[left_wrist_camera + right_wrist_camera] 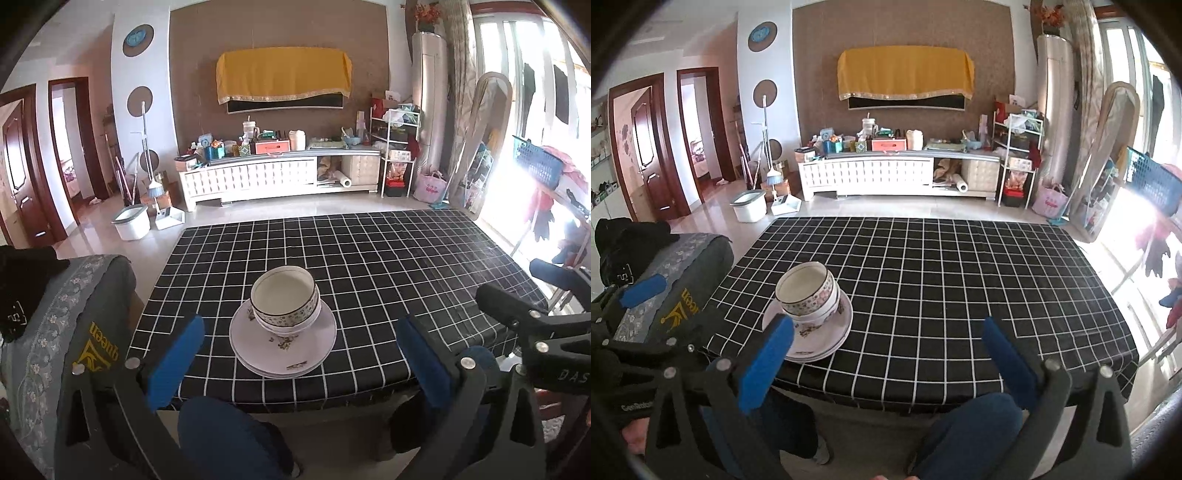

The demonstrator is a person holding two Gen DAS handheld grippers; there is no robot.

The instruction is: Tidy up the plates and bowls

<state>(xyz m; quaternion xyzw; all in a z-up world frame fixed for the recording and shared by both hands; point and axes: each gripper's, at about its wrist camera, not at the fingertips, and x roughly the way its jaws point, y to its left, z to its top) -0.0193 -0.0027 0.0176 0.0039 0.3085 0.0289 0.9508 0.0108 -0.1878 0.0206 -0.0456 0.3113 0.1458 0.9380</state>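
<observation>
A stack of floral bowls sits on a stack of white plates near the front edge of a table with a black grid cloth. My left gripper is open and empty, held back from the table edge with the stack between its blue pads. In the right wrist view the bowls and plates lie left of centre. My right gripper is open and empty, its left pad in front of the plates. The right gripper also shows in the left wrist view, at the right.
A chair with a grey cover stands left of the table. A white bucket stands on the floor beyond. A TV cabinet with clutter lines the far wall. My knees show below the table edge.
</observation>
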